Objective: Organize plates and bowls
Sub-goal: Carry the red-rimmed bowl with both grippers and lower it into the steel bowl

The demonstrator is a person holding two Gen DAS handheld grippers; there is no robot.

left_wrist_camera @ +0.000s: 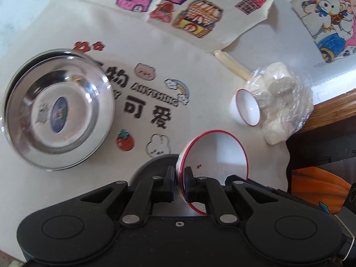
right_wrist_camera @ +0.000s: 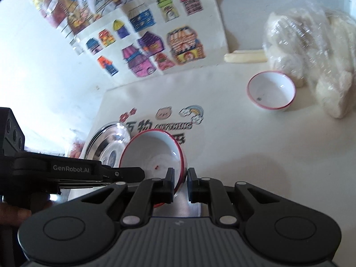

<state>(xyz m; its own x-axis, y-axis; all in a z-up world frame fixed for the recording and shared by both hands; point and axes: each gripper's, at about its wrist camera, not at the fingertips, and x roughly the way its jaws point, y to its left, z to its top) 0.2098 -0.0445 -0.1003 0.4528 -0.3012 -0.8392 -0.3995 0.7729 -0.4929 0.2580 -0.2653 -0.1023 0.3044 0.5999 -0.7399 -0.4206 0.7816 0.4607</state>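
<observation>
A white bowl with a red rim (left_wrist_camera: 214, 153) (right_wrist_camera: 153, 155) is tilted above the table, a red speck inside it. My left gripper (left_wrist_camera: 179, 173) is shut on its rim. My right gripper (right_wrist_camera: 180, 178) is shut on the opposite side of the rim. In the right wrist view the left gripper (right_wrist_camera: 139, 172) reaches the bowl from the left. Stacked steel plates (left_wrist_camera: 57, 109) (right_wrist_camera: 106, 144) lie on the white printed mat, left of the bowl. A smaller red-rimmed white bowl (left_wrist_camera: 247, 108) (right_wrist_camera: 271, 91) stands farther off, against a bag.
A clear bag of white buns (left_wrist_camera: 280, 102) (right_wrist_camera: 311, 55) sits by the small bowl near the wooden table edge (left_wrist_camera: 333, 111). A cream stick (left_wrist_camera: 231, 64) (right_wrist_camera: 244, 56) and coloured drawings (left_wrist_camera: 195, 15) (right_wrist_camera: 155, 44) lie beyond the mat. Something orange (left_wrist_camera: 316, 184) is below the edge.
</observation>
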